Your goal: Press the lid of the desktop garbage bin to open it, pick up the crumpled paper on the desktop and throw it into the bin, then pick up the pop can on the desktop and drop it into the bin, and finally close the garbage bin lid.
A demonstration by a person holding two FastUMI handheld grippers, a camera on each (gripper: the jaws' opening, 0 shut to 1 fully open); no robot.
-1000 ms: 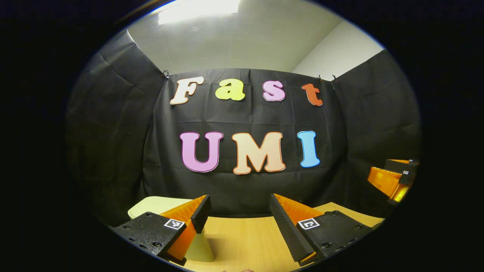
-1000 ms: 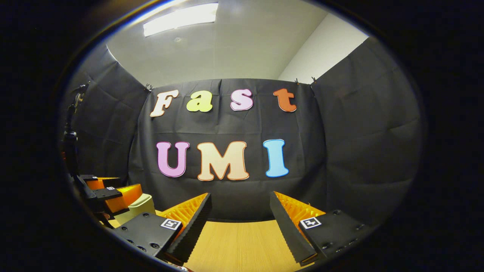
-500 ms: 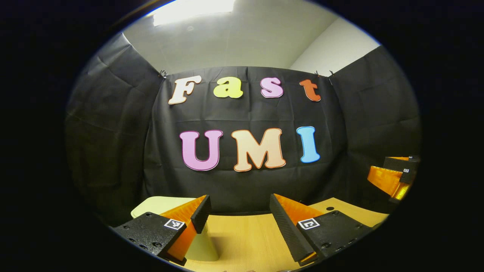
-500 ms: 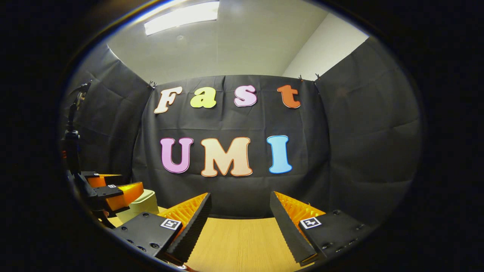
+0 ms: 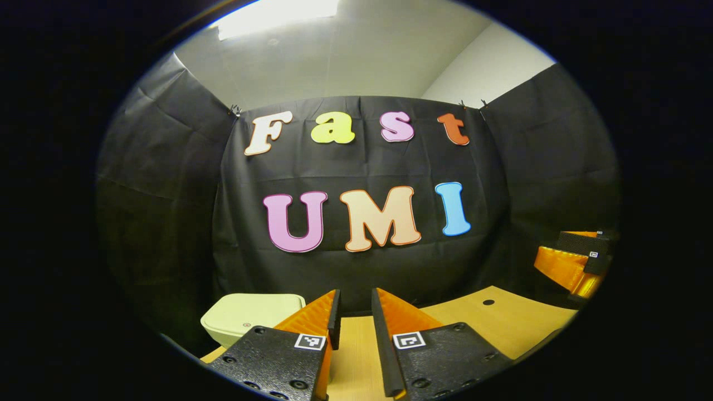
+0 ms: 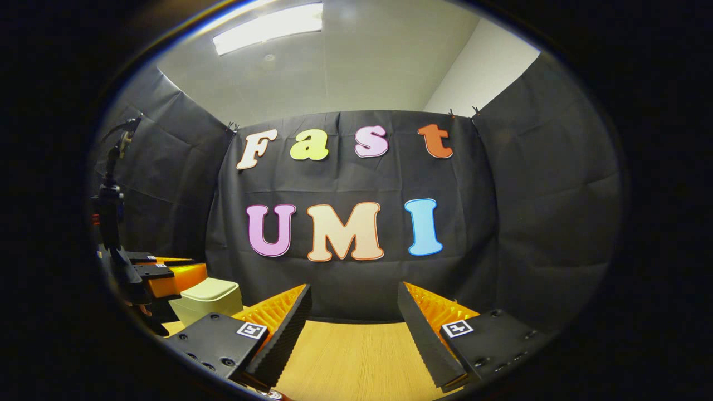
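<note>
The pale green desktop bin [image 5: 250, 317] stands at the lower left of the left gripper view with its lid down; in the right gripper view the bin [image 6: 206, 298] is at the left. My left gripper [image 5: 355, 312] hovers just right of the bin, its fingers drawn close with a narrow gap and nothing between them. The left gripper [image 6: 161, 273] also shows in the right gripper view, beside and above the bin. My right gripper [image 6: 353, 312] stands open over the wooden table [image 6: 356, 356], holding nothing. It appears as the right gripper [image 5: 574, 262] at the far right of the left gripper view.
The wooden table [image 5: 501, 326] runs back to the booth's black cloth wall and has a small dark hole [image 5: 488, 302]. A dark stand with a cable [image 6: 108, 200] rises at the left edge of the right gripper view.
The left gripper's fingers have closed from a wide gap to a narrow one, and the bin now shows more fully to their left. The right gripper's view has shifted slightly; its fingers stay wide apart.
</note>
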